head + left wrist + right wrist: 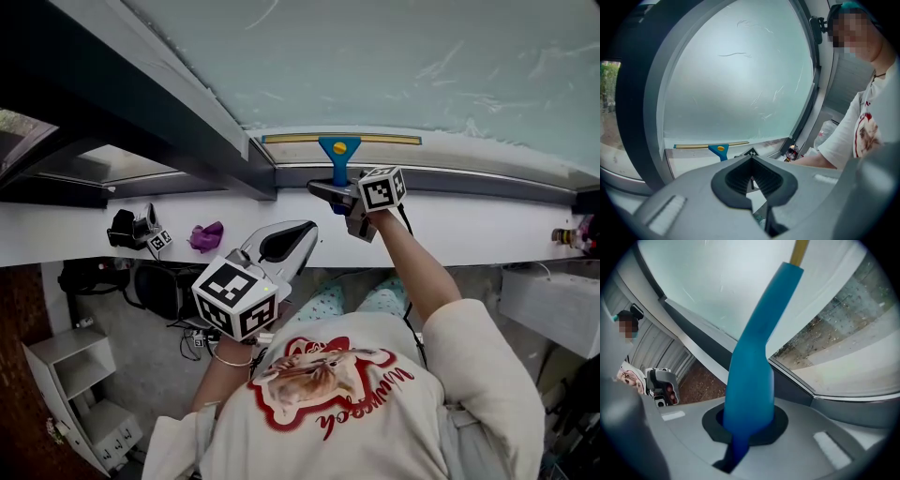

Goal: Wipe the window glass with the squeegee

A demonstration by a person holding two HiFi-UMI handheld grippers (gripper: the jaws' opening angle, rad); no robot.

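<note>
Blue squeegee (754,357) tight in right gripper (744,430) jaws

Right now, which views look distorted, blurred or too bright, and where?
Head view: sharp, even daylight, window glass milky with streaks. Left gripper view: fisheye curves the window frame, corners dark. Right gripper view: squeegee handle looms soft; glass washed out.
</note>
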